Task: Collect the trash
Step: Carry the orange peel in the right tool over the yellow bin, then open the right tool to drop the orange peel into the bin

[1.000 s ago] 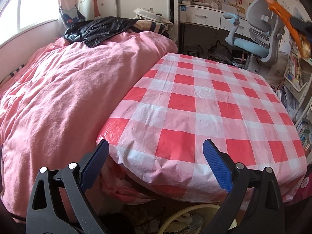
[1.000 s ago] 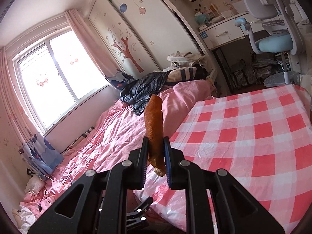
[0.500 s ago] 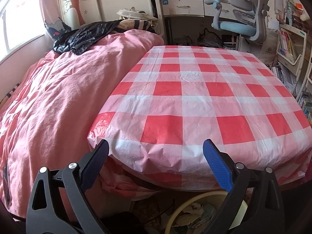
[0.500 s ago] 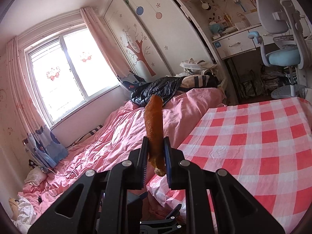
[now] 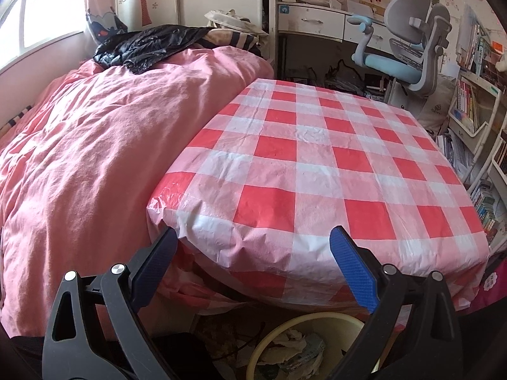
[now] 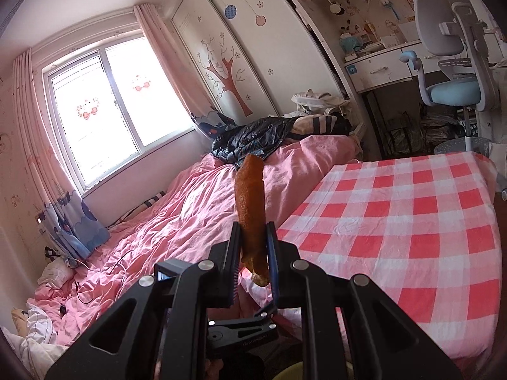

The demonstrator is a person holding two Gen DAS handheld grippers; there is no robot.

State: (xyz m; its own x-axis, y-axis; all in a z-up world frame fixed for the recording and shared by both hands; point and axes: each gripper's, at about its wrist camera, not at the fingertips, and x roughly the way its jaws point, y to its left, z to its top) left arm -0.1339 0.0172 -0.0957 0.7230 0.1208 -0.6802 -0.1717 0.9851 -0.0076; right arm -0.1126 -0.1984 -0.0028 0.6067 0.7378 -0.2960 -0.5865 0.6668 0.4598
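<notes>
Left wrist view: the left tongs, lower centre of the frame, stand released with blue pads wide apart and nothing between them, hanging just before the near edge of the desk, which is draped in a red-and-white checked cloth. Below the tongs, at the bottom edge, a pale yellow bin holds crumpled paper. A pink quilt fills the left half and butts against the desk's left edge; a black jacket lies on it at upper left. A grey-and-blue chair and a bookshelf crowd the upper right. Right wrist view: the right tongs, lower centre, are clenched on an orange-brown peel, which rises upright above them over the seam between quilt and desk.
</notes>
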